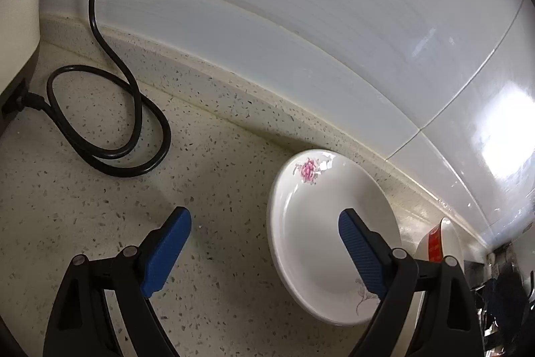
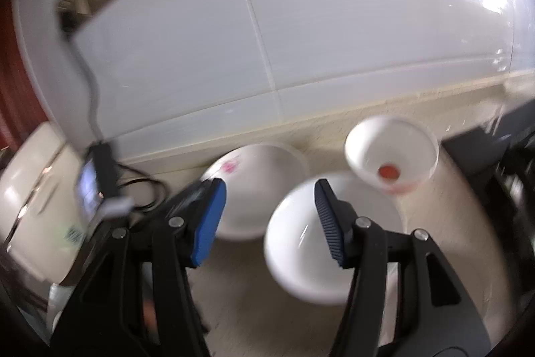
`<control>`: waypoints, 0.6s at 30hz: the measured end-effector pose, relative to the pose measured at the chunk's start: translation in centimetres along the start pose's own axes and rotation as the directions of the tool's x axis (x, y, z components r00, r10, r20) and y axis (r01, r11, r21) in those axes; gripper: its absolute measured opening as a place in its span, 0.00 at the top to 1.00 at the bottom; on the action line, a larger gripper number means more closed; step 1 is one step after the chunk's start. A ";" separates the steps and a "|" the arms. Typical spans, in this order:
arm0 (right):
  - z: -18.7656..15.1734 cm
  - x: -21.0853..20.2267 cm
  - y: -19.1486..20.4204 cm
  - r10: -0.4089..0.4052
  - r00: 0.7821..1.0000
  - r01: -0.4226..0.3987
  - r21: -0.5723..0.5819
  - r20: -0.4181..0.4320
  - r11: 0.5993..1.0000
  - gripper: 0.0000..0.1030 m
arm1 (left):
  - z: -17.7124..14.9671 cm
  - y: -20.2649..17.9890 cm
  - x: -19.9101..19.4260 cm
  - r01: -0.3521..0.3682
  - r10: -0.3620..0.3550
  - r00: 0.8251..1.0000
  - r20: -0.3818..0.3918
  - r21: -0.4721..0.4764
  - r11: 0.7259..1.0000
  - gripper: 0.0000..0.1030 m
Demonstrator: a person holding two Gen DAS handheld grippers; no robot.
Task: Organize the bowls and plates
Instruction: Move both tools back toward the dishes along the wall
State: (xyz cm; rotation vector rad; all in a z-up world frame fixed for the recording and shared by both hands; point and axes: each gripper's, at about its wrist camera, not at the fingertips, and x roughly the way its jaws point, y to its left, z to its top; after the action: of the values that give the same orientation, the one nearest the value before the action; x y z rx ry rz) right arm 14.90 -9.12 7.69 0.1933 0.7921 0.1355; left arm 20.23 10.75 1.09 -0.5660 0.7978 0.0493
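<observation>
Blue-padded left gripper (image 1: 264,228) hangs spread and empty over the speckled worktop (image 1: 100,206); right gripper (image 2: 269,199) half-spread, holding nothing. White flowered plate (image 1: 321,230) lies against the worktop's back edge.

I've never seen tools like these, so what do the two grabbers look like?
Both look alike. The left gripper and right gripper each have two black, angular plastic arms with triangular cut-outs and round silver pivot pins. Each arm ends in a flat blue pad with a finely ribbed face. No hands or sleeves show.
</observation>
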 end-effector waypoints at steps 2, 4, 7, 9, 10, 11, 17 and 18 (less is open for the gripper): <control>2.9 2.3 0.5 -0.024 0.994 0.023 -0.008 -0.103 1.000 0.39 | 0.1 0.1 0.1 0.008 -0.007 1.000 -0.004 0.005 1.000 0.12; 5.4 5.4 1.0 -0.022 0.973 0.015 -0.030 -0.230 0.999 0.35 | 0.3 0.1 0.0 0.001 -0.001 1.000 -0.007 0.009 1.000 0.12; 6.5 8.8 0.0 -0.037 0.933 0.035 -0.013 -0.357 0.999 0.35 | 0.7 -0.1 0.0 0.010 -0.010 1.000 -0.016 0.018 1.000 0.12; 6.5 10.1 -0.6 -0.058 0.917 0.051 -0.028 -0.395 0.998 0.35 | 0.8 -0.6 0.4 -0.003 0.004 1.000 -0.022 0.032 0.999 0.12; 6.6 11.1 -1.1 -0.060 0.906 0.054 -0.026 -0.419 0.998 0.36 | 0.7 -0.9 0.7 -0.007 0.008 0.999 -0.038 0.045 0.999 0.12; 6.5 11.7 -1.4 -0.038 0.900 0.036 -0.012 -0.433 0.999 0.40 | 0.7 -1.1 1.0 -0.008 0.011 0.999 -0.051 0.054 0.998 0.12; 6.5 13.9 -0.9 -0.068 0.868 0.032 -0.082 -0.491 0.996 0.50 | 0.7 -1.4 1.2 -0.046 0.050 0.997 -0.056 0.071 0.996 0.12; 6.5 14.1 -1.0 -0.075 0.863 0.035 -0.089 -0.500 0.995 0.50 | 0.7 -1.3 1.1 -0.045 0.048 0.997 -0.052 0.061 0.997 0.12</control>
State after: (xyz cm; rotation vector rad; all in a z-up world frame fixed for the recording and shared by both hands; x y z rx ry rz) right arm 29.44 -8.16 2.16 0.0590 1.3130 0.1654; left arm 21.77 9.82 1.27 -0.4941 0.8617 0.0537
